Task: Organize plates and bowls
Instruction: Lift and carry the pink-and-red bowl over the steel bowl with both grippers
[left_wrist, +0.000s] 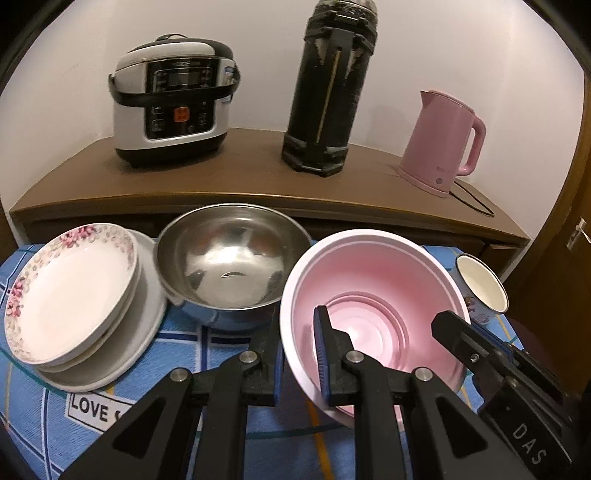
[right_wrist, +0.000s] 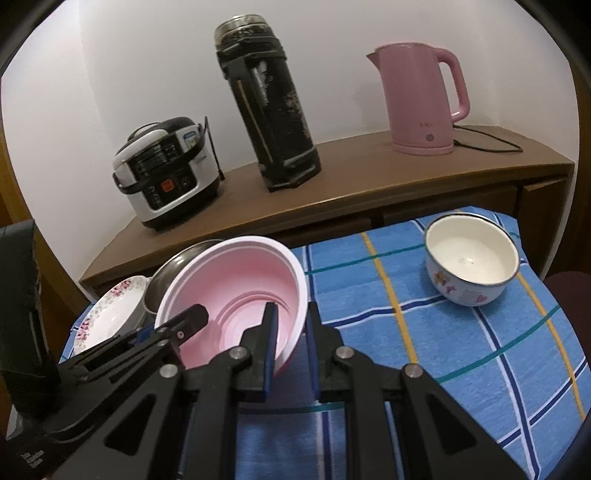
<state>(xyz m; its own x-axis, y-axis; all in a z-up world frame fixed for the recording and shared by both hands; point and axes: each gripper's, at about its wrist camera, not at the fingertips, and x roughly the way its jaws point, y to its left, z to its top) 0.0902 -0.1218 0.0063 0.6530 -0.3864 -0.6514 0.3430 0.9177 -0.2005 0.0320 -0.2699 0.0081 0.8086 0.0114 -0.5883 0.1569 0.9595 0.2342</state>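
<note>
Pink plastic basin (left_wrist: 369, 291), largest item, is tilted and lifted off the blue checked cloth (right_wrist: 424, 332) on the desk. Both tools hold it by the rim: the left hand-held gripper (left_wrist: 299, 354) is clamped narrow on its left wall, the right hand-held gripper (right_wrist: 290, 347) on its right wall. Steel bowl (left_wrist: 232, 254) sits just left of it; stacked floral plates (left_wrist: 74, 291) lie farther left; enamel bowl (right_wrist: 472, 258) stands well apart, right. Step in hand: carrying the basin. Judged next: level it and set it down, probably as base for nesting.
</note>
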